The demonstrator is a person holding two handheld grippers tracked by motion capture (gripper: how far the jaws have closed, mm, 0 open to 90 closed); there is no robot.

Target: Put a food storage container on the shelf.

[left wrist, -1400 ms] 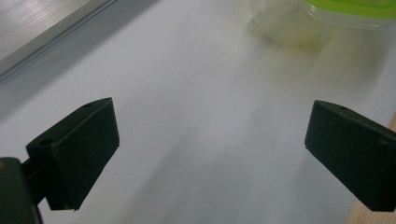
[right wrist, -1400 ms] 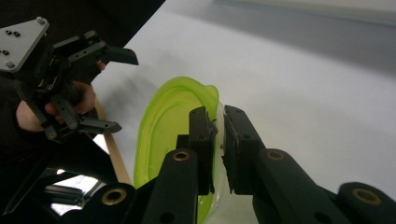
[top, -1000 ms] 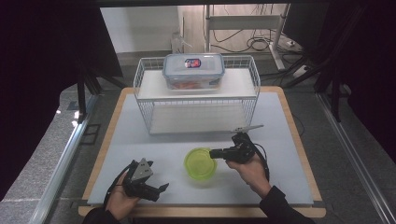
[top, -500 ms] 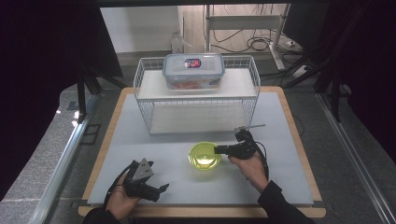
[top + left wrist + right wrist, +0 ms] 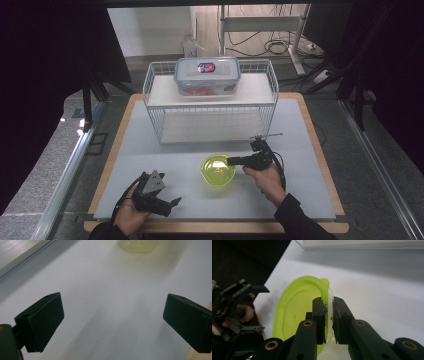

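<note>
the right gripper [image 5: 328, 315] is clenched on the bowl [image 5: 218, 170] rim, one jaw inside, to carry it; the left gripper [image 5: 112, 322] waits released, clear.

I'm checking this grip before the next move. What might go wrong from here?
The right gripper pinches only the thin rim of the translucent yellow-green plastic bowl, so the bowl may tilt or slip out when lifted. The white wire rack stands close behind; a swing could knock the bowl against it. The left gripper rests open, too far off to steady it.
</note>
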